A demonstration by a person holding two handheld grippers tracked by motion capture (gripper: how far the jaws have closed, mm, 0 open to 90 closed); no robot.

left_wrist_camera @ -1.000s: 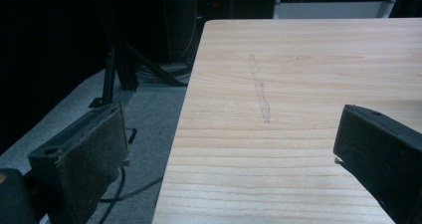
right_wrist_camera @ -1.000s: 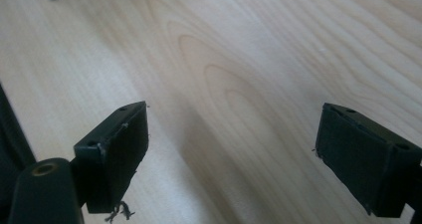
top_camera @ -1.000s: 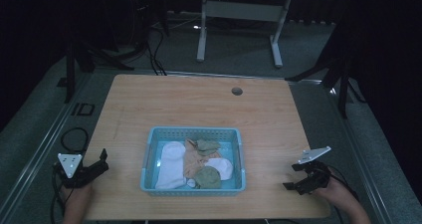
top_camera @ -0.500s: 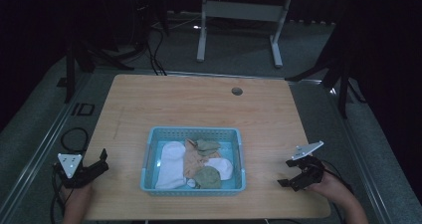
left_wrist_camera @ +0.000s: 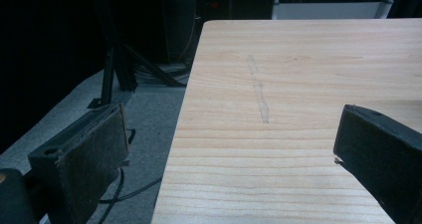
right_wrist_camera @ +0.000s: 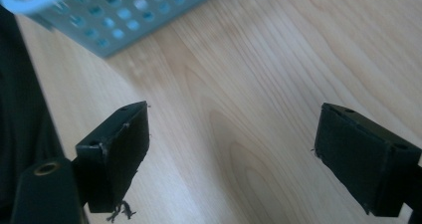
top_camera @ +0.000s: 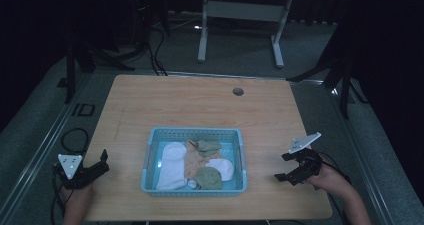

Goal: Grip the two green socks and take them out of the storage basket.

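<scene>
Dark room, grey floor (top_camera: 45, 135); metal frame legs (top_camera: 240, 30) stand beyond the far edge of a light wooden table (top_camera: 200, 105). A small round hole (top_camera: 238, 91) sits near the table's far edge, right of centre. A faint pale streak (left_wrist_camera: 259, 89) marks the wood on the left part of the top, seen in the left gripper view. A blue perforated basket (top_camera: 150, 155) rests near the front edge, about mid-table. It holds soft cloth items: a white piece (top_camera: 170, 165) at the left, an orange piece (top_camera: 192, 162) in the middle, green pieces (top_camera: 207, 146) at the back and front, and another white piece (top_camera: 222, 167) at the right; what they are cannot be told. Left gripper (top_camera: 100, 164) is at the table's left front corner, well apart from the basket, held by a hand (top_camera: 75, 197). Its jaws stand wide apart with nothing between them, one over the floor and one over the wood. Right gripper (top_camera: 282, 167) is over the table's right front part, near the basket's right side but clear of it. Its jaws are spread and empty above bare wood, with the basket's corner ahead in the right gripper view.
</scene>
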